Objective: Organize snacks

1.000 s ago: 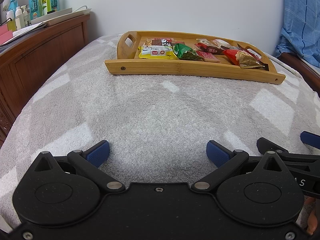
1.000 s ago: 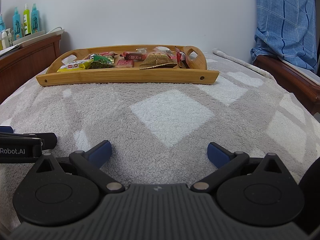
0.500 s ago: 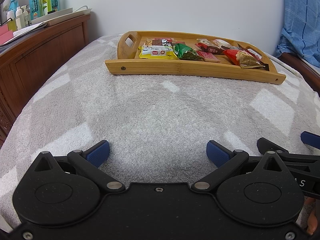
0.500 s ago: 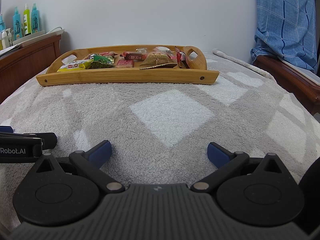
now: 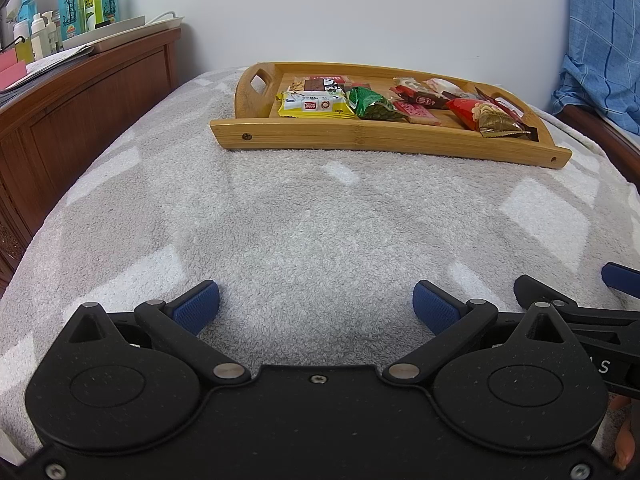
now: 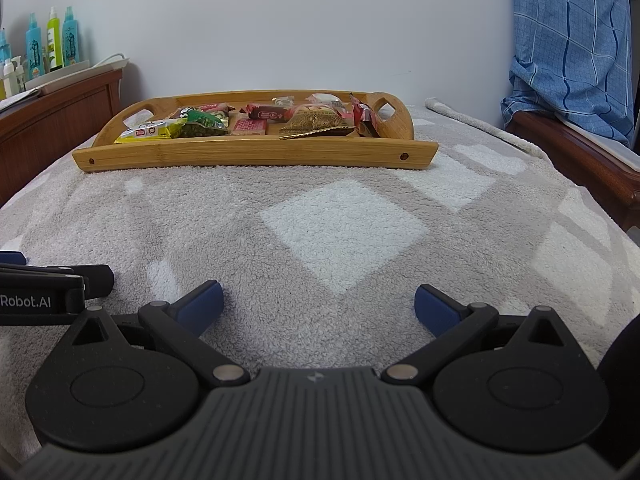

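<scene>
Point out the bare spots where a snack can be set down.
The grey blanket lies bare between the tray and both open tools: left tool, right tool. Inside the tray, snacks crowd the floor; a small wood patch shows near its right end.

My snacks (image 5: 384,102) lie flat in mixed yellow, green, red and gold wrappers, crowded inside the wooden tray (image 5: 360,136) at 12 o'clock.
</scene>
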